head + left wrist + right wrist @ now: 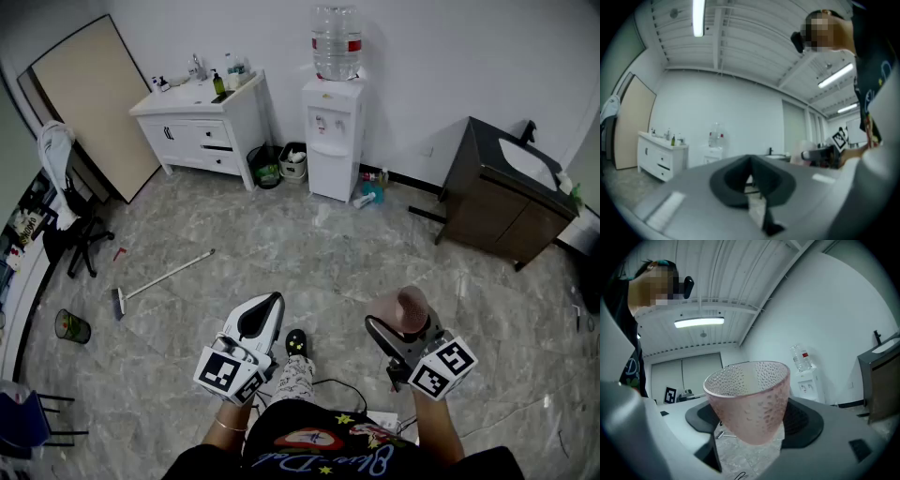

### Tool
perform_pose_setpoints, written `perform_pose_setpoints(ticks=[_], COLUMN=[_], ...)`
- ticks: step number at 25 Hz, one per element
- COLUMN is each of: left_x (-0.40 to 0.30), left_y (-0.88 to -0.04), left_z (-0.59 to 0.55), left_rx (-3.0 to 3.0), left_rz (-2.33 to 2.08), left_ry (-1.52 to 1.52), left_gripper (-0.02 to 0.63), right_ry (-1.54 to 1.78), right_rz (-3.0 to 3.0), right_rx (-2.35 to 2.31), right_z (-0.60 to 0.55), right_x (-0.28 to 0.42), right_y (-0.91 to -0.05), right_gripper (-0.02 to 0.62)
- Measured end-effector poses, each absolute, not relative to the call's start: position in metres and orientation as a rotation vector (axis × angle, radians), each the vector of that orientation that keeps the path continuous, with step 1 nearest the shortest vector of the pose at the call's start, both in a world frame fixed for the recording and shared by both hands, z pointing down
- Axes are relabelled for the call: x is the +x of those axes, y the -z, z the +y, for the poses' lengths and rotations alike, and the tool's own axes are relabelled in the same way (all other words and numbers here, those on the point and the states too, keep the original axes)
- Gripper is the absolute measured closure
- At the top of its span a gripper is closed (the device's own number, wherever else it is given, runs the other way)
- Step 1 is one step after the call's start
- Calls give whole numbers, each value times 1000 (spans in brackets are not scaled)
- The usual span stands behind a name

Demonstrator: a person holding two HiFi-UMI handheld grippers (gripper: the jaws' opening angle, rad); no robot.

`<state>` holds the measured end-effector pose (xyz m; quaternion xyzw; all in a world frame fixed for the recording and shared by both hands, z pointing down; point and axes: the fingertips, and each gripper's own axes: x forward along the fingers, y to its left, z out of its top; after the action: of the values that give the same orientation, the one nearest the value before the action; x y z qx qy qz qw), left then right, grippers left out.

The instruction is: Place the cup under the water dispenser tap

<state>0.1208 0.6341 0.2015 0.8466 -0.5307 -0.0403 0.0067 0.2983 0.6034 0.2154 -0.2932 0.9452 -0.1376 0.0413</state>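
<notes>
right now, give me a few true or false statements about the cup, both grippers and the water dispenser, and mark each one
1. The right gripper holds a pink cup. True.
2. The pink cup stands under the tap of the water dispenser. False: it is up in the right gripper, and the water dispenser is across the floor by the far wall.
3. The left gripper holds a second cup. False: its jaws are together with nothing between them.
4. A water bottle sits on top of the water dispenser. True.
5. The broom leans against the wall. False: it lies flat on the floor.
</notes>
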Motion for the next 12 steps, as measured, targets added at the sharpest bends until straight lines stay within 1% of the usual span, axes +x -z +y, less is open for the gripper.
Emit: perform_pose_setpoints(ticks=[5, 12], left_x=[58, -48], left_y=[-212, -182], left_z=[539, 393], left_rx=[2676, 2710], left_rz=[-1647, -1676], left_ry=[148, 122], left_gripper=[618, 618], right_ry=[436, 472], right_rz=[2871, 2823], right_rx=[-888, -918], right_z=[504, 341], right_x=[225, 118], right_y=[-225, -210], right_gripper=[236, 236])
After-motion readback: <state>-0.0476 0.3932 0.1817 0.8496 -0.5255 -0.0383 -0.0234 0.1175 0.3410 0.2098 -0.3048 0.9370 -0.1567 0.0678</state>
